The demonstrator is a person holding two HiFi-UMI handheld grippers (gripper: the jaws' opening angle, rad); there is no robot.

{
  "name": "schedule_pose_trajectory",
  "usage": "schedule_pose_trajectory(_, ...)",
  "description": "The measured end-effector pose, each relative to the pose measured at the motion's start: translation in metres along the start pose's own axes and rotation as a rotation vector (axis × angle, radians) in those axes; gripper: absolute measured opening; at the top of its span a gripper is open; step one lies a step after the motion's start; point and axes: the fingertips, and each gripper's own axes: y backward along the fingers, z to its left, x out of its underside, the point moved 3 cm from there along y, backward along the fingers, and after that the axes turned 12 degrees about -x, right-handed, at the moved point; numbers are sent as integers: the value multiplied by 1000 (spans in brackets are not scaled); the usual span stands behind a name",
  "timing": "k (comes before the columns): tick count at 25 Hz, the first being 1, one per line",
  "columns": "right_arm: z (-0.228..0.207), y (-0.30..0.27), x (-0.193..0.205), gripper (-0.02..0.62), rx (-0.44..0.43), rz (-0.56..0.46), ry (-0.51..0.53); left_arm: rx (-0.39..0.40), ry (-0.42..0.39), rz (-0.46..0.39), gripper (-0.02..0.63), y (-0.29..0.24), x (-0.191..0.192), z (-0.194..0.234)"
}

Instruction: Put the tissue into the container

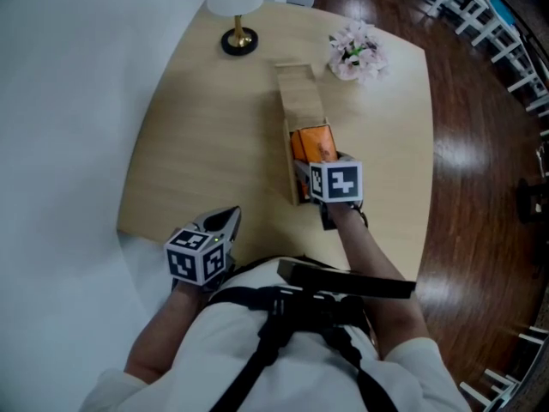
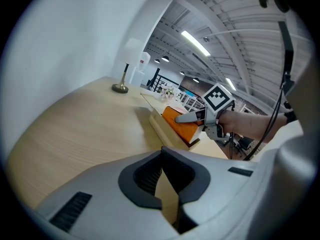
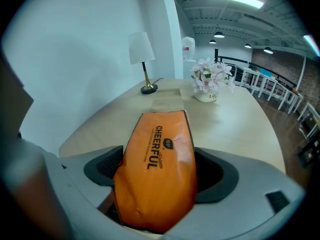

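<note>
An orange tissue pack (image 1: 313,144) sits tilted at the near end of a long wooden container (image 1: 300,101) in the middle of the table. My right gripper (image 1: 326,163) is shut on the pack. The right gripper view shows the pack (image 3: 162,139) pinched between the dark pads, with the container's far part (image 3: 167,101) beyond it. My left gripper (image 1: 225,223) hovers at the table's front edge, left of the container, shut on nothing. From the left gripper (image 2: 161,153), the container (image 2: 159,126), the pack (image 2: 180,124) and the right gripper (image 2: 192,118) lie ahead to the right.
A lamp with a brass base (image 1: 238,37) stands at the table's far edge, and a pot of pale flowers (image 1: 356,51) at the far right. The light wooden table (image 1: 197,144) meets a white wall on the left. Dark wood floor (image 1: 480,144) lies to the right.
</note>
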Motion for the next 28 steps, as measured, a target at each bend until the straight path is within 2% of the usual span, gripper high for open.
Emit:
schedule_pose_trajectory(5, -2, -12, 1, 446, 11, -11, -32, 21, -21, 3, 0, -4, -6, 2)
schedule_pose_trajectory(15, -2, -32, 7, 446, -35, 16, -66, 31, -24, 12, 0, -9, -10, 6)
schedule_pose_trajectory(20, -2, -20, 1, 446, -39, -41, -71, 40, -26, 13, 0, -6, -11, 3)
schedule_pose_trajectory(24, 0, -4, -7, 446, -76, -88, -74, 49, -39, 16, 0, -7, -13, -3)
schedule_pose_trajectory(28, -5, 15, -7, 419, -80, -109, -47, 73, -53, 13, 0, -7, -18, -14)
